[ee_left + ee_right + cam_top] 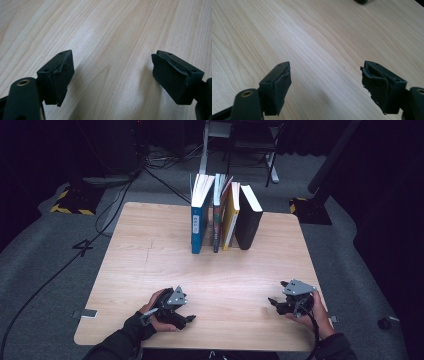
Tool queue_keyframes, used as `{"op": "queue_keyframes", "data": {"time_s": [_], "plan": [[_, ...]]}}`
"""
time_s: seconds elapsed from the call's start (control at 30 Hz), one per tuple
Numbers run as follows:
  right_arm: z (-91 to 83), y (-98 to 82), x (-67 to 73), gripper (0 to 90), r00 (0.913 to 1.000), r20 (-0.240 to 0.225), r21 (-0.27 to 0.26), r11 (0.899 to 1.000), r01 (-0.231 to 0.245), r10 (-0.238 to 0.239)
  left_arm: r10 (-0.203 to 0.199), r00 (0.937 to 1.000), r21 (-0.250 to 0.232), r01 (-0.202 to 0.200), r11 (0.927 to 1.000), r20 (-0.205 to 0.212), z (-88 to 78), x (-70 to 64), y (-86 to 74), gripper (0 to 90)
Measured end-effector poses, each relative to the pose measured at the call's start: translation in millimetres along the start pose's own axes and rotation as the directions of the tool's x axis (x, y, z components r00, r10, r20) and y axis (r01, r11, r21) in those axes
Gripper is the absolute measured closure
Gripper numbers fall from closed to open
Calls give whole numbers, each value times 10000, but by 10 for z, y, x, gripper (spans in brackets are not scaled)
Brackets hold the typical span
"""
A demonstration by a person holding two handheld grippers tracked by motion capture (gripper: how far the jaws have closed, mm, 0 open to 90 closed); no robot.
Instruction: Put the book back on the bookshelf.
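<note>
Across the table [150, 265] at its far edge, well apart from both empty, wide-open tools, the books [222, 212] stand upright in a row, roughly midway between the left gripper [187, 318] and the right gripper [272, 302].

Upright books [225, 215] at table's far edge

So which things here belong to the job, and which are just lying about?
Job:
- blue book, thin dark book, yellow book, black book
- left gripper, open
- right gripper, open

Lying about:
- floor cables
- hazard-striped stand base
</note>
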State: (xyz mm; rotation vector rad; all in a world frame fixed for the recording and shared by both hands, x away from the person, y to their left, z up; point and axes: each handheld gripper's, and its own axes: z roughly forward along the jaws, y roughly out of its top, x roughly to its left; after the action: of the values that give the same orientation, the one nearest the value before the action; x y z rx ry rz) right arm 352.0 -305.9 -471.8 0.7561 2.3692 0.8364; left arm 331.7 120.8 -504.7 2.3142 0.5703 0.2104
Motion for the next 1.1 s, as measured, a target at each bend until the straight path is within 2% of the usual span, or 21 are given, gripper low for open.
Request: {"op": "queue_keyframes", "data": {"time_s": [0.27,0.47,0.57,0.67,0.73,0.8,0.83,0.9,1.1], "plan": [[-80,-254,-26,231,9988,-94,-122,9988,-478,476,-15,10000,8,15,10000,-22,-1,1,0,177],[-138,-428,-73,227,9930,-171,-280,9927,-1171,1167,-60,10000,1,60,10000,-61,-4,-1,-3,177],[-156,-523,-103,220,9879,-254,-277,9877,-1539,1532,-76,9999,26,76,10000,-114,-10,-1,-6,177],[-172,-621,-139,215,9790,-375,-203,9793,-2014,2005,-101,9999,24,102,9999,-132,-12,-2,-9,178],[-177,-689,-167,201,9701,-324,-192,9703,-2412,2405,-100,9999,27,100,9999,-131,-13,-1,-9,177],[-184,-744,-203,191,9578,-517,-230,9585,-2843,2829,-101,9999,26,101,9999,-131,-13,-1,-10,178],[-184,-744,-203,191,9578,-517,-230,9585,-2843,2829,-112,9998,18,112,9999,-133,-12,-2,-10,178],[-192,-776,-244,182,9485,-684,-115,9504,-3109,3094,-103,9999,27,103,9999,-128,-12,-1,-10,177],[-196,-782,-246,181,9496,-678,-129,9515,-3075,3059,-101,9999,28,102,9999,-136,-12,-2,-10,177]]}}
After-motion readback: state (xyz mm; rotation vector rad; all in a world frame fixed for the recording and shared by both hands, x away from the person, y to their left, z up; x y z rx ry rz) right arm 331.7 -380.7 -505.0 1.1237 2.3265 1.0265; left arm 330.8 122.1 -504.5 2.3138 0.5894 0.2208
